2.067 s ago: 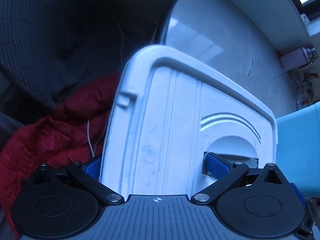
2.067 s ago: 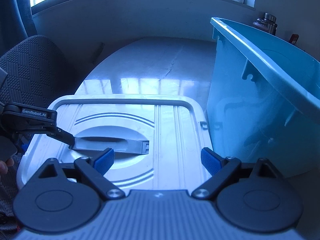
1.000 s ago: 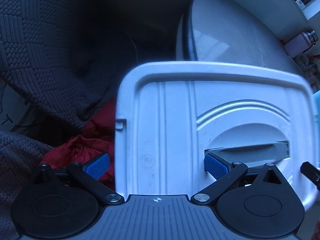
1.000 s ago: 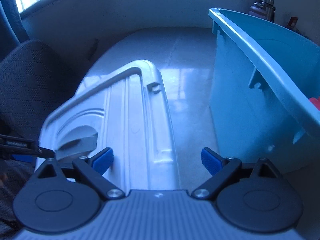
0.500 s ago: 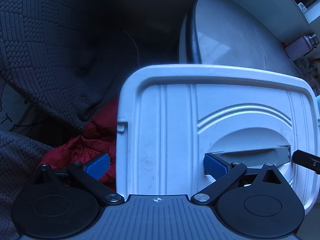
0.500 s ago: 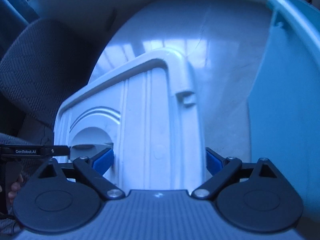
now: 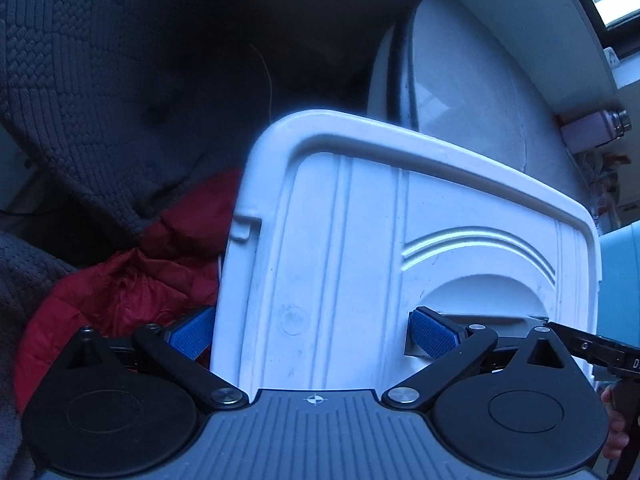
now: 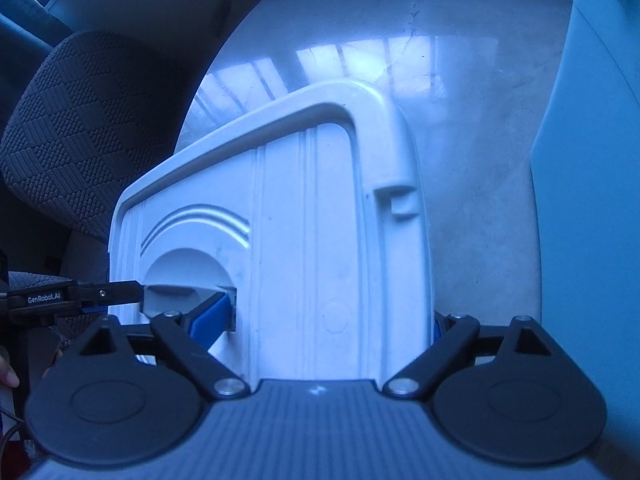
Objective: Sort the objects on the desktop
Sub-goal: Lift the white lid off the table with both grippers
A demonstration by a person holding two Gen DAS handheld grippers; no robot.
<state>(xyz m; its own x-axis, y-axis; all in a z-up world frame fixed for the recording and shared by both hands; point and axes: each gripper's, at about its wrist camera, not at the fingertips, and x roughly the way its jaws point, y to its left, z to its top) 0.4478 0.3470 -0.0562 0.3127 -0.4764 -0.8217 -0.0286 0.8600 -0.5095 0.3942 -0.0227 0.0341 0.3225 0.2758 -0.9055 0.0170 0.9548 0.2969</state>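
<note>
White lid (image 7: 360, 264) lies between both sets of tongs, over the near edge of the pale counter (image 8: 472, 168); left tongs (image 7: 312, 332) grasp it, one blue pad at its outer edge, the other in the handle recess (image 7: 476, 300); right tongs (image 8: 324, 320) straddle the opposite half, jaws closing, left pad in the recess, right pad just at the lid's rim, contact unclear; teal bin (image 8: 592, 160) stands just beside the lid on the counter; red jacket (image 7: 120, 280) and dark woven chair (image 7: 80, 100) lie past the counter edge; a hand (image 7: 616, 420) shows at the frame's right.
</note>
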